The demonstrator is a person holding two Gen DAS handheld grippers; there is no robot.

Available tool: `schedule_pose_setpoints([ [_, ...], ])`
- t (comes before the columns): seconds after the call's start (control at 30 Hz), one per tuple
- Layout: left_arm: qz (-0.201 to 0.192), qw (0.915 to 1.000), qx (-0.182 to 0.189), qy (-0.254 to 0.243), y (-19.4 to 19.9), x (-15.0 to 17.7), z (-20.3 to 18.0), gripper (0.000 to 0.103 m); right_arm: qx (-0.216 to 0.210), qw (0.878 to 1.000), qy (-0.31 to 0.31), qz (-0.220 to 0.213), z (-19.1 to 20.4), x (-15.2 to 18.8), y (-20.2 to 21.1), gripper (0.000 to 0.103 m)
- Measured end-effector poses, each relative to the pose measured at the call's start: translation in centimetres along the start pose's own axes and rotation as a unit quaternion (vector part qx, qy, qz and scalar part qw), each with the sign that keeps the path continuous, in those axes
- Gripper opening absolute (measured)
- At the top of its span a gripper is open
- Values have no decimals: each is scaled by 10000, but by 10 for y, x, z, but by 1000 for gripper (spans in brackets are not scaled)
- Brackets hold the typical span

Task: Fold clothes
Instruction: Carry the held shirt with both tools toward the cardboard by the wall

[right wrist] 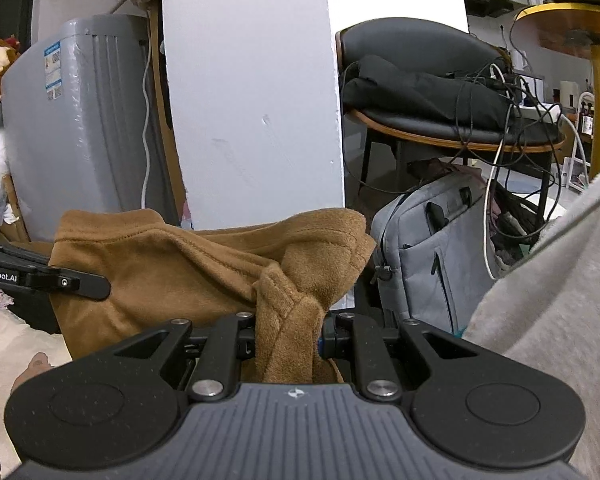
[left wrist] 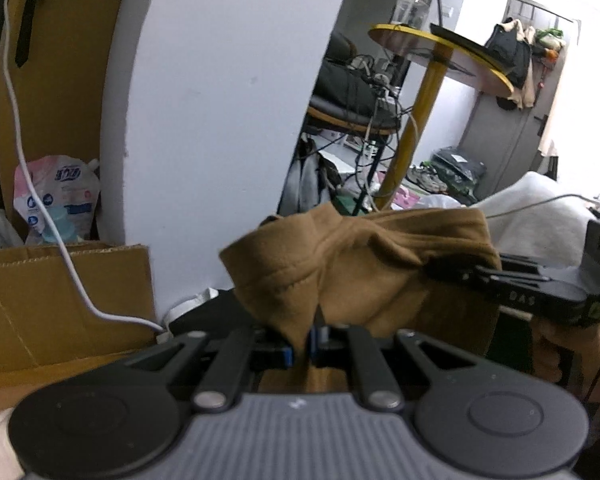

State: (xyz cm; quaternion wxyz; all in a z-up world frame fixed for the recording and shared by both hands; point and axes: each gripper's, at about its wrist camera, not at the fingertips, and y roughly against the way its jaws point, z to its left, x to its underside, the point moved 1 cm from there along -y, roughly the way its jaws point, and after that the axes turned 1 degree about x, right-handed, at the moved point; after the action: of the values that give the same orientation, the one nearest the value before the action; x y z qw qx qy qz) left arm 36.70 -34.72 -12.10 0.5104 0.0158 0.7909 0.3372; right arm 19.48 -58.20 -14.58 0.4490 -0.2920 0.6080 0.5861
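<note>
Left wrist view. Item: one tan-brown fleece garment [left wrist: 352, 264], soft, napped, with a stitched hem, held aloft between two tools in front of a white wall column [left wrist: 220, 120]. Left tool [left wrist: 303, 346]: jaws closed almost to touching, pinching a thin fold of the garment's lower edge. Right tool [left wrist: 452, 270]: enters from the right, its tip buried in the cloth at the opposite end. Judgement: the cloth is bunched and sags between the two grips. To do this step well, draw the tools apart until the held edge runs taut and level, and keep both pinches firm so the fleece does not slip.

Right wrist view. Same garment [right wrist: 172, 272], spanning from the left tool's arm [right wrist: 76, 282] across to the right tool [right wrist: 288, 344]. Right tool: jaws closed on a thick gathered wad of ribbed edge. Garment hangs clear above a patterned bed cover [right wrist: 4, 344]; grey laptop bag [right wrist: 432, 256] stands behind. Which part of the garment each tool holds cannot be told.
</note>
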Motion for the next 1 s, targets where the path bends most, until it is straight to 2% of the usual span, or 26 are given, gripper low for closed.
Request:
schedule_pose_setpoints([
  [0.23,-1,10000,-62,59,-18,0,15,9,9,9999,10,104,-3,3,-23,19],
  [0.6,72,9991,-101,396,-75,-3,60,9,26,9989,75,466,-15,2,-79,19],
  [0.8,162,9987,-16,478,-113,1,86,9,5,9975,168,690,-27,6,-118,19],
  [1.0,119,9977,103,664,-143,16,109,9,136,9958,251,870,-41,23,-161,20],
])
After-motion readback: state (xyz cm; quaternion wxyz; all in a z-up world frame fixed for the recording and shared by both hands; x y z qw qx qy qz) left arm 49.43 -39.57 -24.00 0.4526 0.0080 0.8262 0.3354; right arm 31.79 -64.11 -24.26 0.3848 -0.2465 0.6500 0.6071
